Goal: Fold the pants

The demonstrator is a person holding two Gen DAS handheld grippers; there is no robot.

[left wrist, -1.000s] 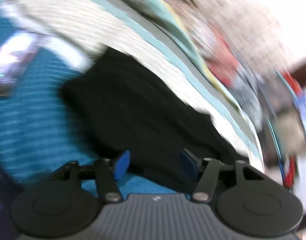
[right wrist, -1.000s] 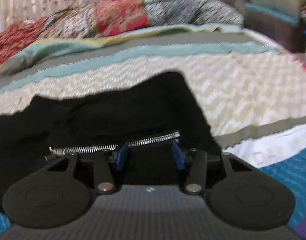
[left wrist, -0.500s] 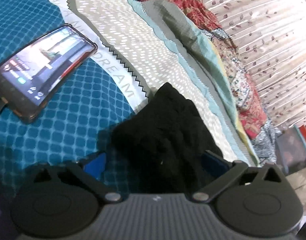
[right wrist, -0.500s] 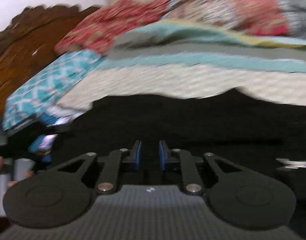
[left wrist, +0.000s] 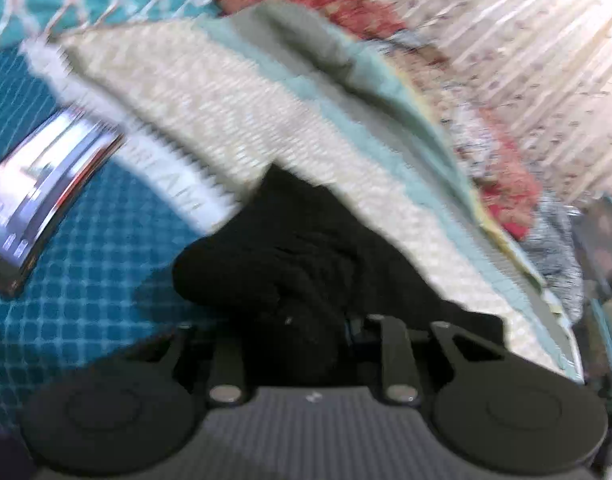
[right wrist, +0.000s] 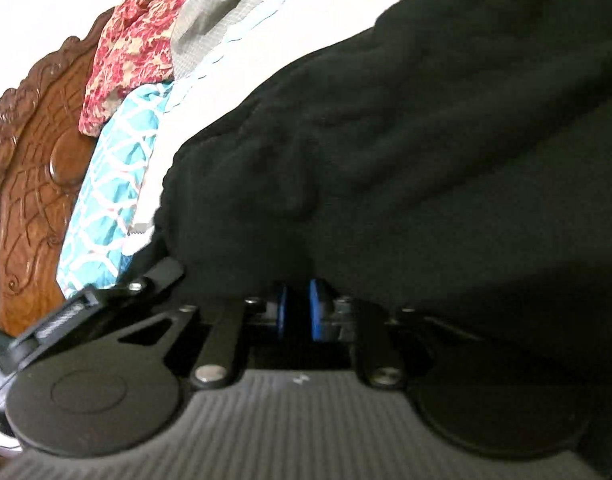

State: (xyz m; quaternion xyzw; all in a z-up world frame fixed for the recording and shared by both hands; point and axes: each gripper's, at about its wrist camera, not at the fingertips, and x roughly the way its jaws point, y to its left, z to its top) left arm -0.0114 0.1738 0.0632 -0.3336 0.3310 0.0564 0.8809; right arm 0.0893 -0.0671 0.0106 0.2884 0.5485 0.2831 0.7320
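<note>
The black pants (left wrist: 306, 264) lie bunched on the bedspread, running from the teal checked part toward the right. My left gripper (left wrist: 310, 332) has its fingers drawn close, and black cloth is bunched between them and hides the pads. In the right wrist view the pants (right wrist: 426, 152) fill most of the frame and drape over the gripper. My right gripper (right wrist: 297, 312) is shut on a fold of the pants, with the blue pads (right wrist: 282, 312) nearly touching under the cloth. The left gripper's body (right wrist: 105, 304) shows at the lower left of that view.
A phone (left wrist: 45, 196) with a lit screen lies on the teal checked bedspread (left wrist: 97, 272) at left. A cream and pale green patterned cover (left wrist: 265, 120) runs behind the pants. A carved wooden headboard (right wrist: 29, 184), a teal pillow (right wrist: 113, 184) and a red floral blanket (right wrist: 133, 44) are at left.
My left gripper has gone from wide open to closed on the end of the pants. My right gripper has swung left with the cloth, which is now lifted over it.
</note>
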